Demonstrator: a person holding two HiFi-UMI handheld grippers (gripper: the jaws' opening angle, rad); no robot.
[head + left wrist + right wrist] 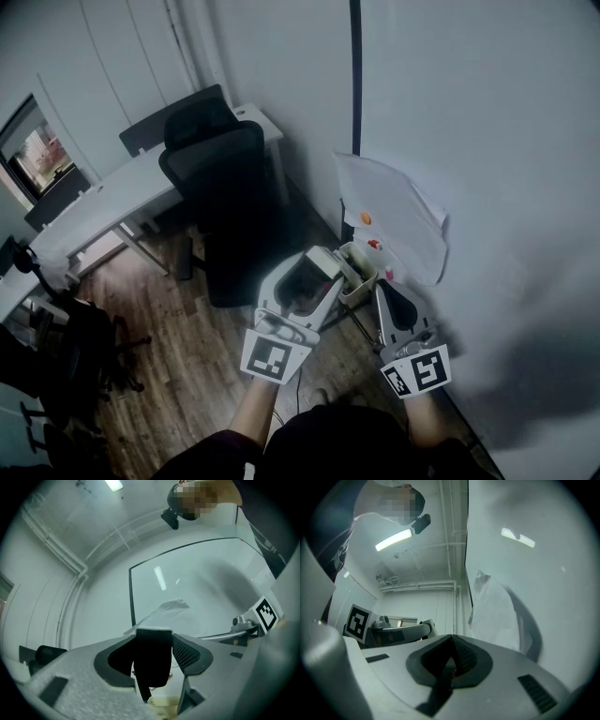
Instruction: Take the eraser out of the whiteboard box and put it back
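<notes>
The eraser (pixel 322 263), a white block with a black felt face, sits between the wide jaws of my left gripper (pixel 314 274). In the left gripper view the eraser (pixel 152 660) stands upright with both pads against its sides, so that gripper (pixel 153 641) is shut on it. The pale whiteboard box (pixel 359 269) hangs on the wall just right of the eraser. My right gripper (pixel 387 292) hovers beside the box, right of it. In the right gripper view my right gripper (pixel 451 642) is shut, tips meeting, with nothing held.
The whiteboard (pixel 487 141) fills the right side, with a paper sheet (pixel 389 220) pinned by an orange magnet (pixel 366 217) and a red one (pixel 375 245). A black office chair (pixel 220 197) and a white desk (pixel 112 202) stand to the left on wood flooring.
</notes>
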